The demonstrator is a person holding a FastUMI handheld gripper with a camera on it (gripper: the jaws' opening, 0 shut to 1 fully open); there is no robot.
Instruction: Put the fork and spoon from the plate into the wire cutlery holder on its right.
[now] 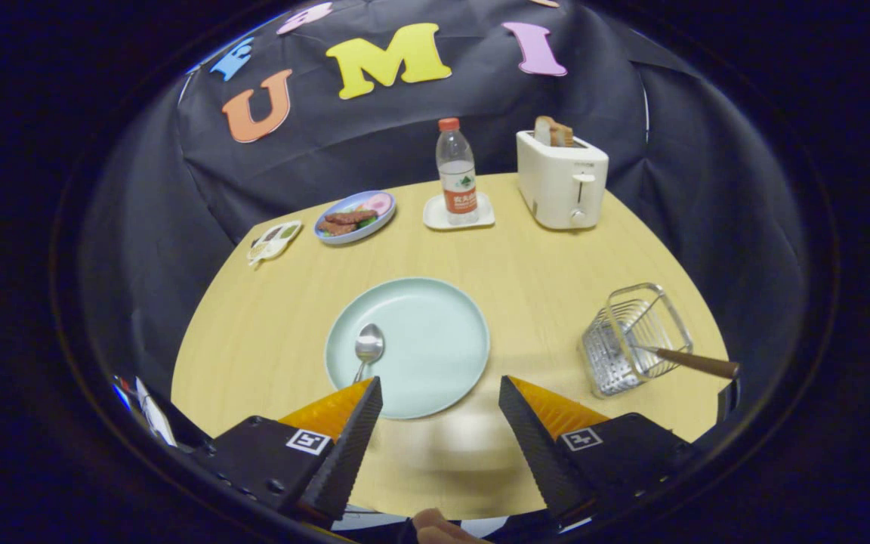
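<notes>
A pale green plate (435, 340) lies on the wooden table just beyond my fingers. A metal spoon (368, 346) rests on the plate's left part, its handle running down behind my left fingertip. The wire cutlery holder (635, 340) stands to the plate's right. A utensil with a brown wooden handle (695, 363) leans out of the holder over its right rim; its head is hidden among the wires. My gripper (440, 393) hovers open over the plate's near edge, with nothing between its fingers.
At the back of the table stand a white toaster (562, 179) with bread in it, a water bottle (456, 172) on a white coaster, a blue plate of food (355, 216) and a small dish (274, 241). A hand (439, 527) shows beneath the fingers.
</notes>
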